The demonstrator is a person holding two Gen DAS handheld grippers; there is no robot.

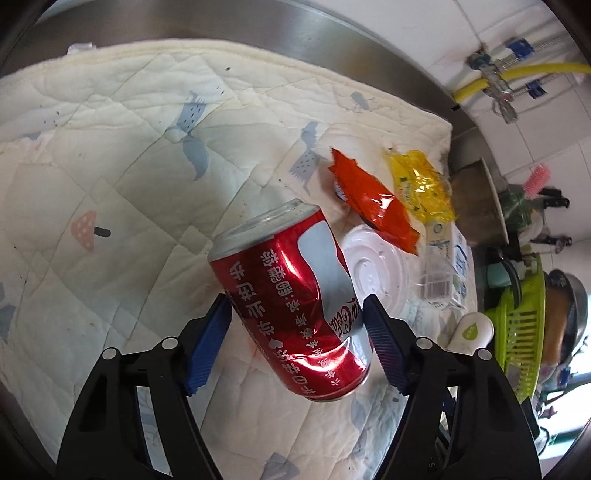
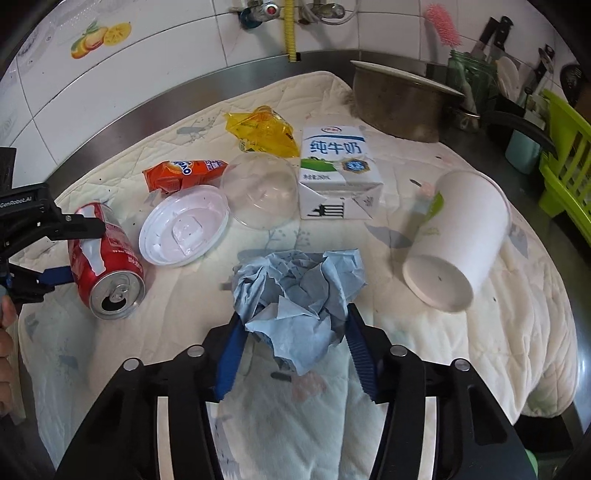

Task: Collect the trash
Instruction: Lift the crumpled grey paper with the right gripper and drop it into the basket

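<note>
On quilt (image 2: 480,332): paper cup (image 2: 458,236) tipped, can (image 2: 110,258) opened.

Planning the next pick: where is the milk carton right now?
In the right wrist view the milk carton stands at centre back of the quilted mat, between the clear dome lid and the tipped white paper cup.

A quilted cream mat (image 2: 480,332) is spread over a steel counter (image 2: 147,110). Behind it, a metal pot (image 2: 399,107), a green plastic basket (image 2: 565,166) and a pink brush (image 2: 445,26) are seen against a tiled wall (image 2: 166,48).
</note>
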